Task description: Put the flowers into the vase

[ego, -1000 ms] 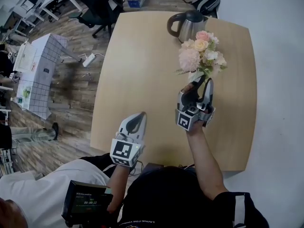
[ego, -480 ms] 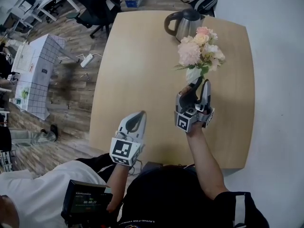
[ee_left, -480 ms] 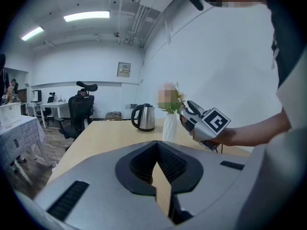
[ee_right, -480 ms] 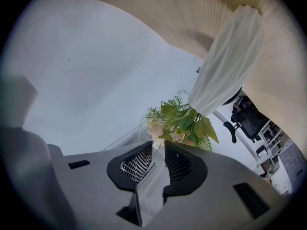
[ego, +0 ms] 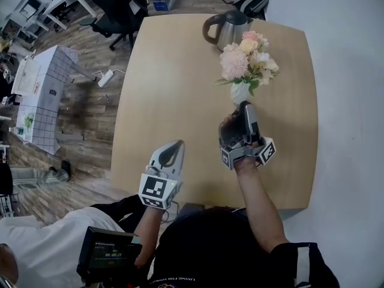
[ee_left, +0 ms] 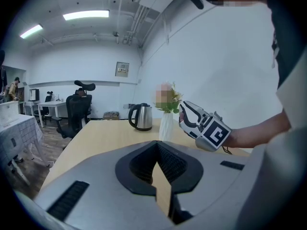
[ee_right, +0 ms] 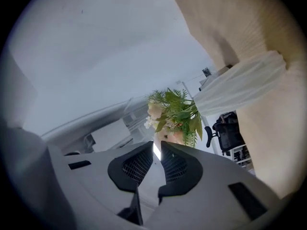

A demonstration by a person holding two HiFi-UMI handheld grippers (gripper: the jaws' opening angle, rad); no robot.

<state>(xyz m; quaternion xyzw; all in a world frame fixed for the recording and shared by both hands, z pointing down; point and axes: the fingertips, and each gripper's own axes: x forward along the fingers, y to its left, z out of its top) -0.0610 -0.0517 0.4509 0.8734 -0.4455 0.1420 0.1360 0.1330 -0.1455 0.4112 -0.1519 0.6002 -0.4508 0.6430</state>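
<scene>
right tool (ego: 243, 109) has just rolled a bit, jaws w/ only a slit, nothing in 'em. flowers (ego: 246, 62) sit in vase (ego: 239, 93) just ahead of its tips, so task looks abt done. left tool (ego: 178, 145) closed up, empty.

Head camera: high over the desk (ego: 174, 71), looking steeply down. The whole top is in frame, with floor (ego: 84, 110) at left; the left gripper (ego: 179, 144) and right gripper (ego: 245, 105) are nearest the lens. Left gripper camera: low by the desk's near edge, facing roughly level along its jaws across the top, with kettle (ee_left: 140, 117), vase (ee_left: 166, 127) and right gripper at middle distance. Right gripper camera: rolled sideways and tipped upward, very close to the flowers (ee_right: 175, 114). All three views share flowers, vase and desk. Head and left gripper views also share the kettle.
</scene>
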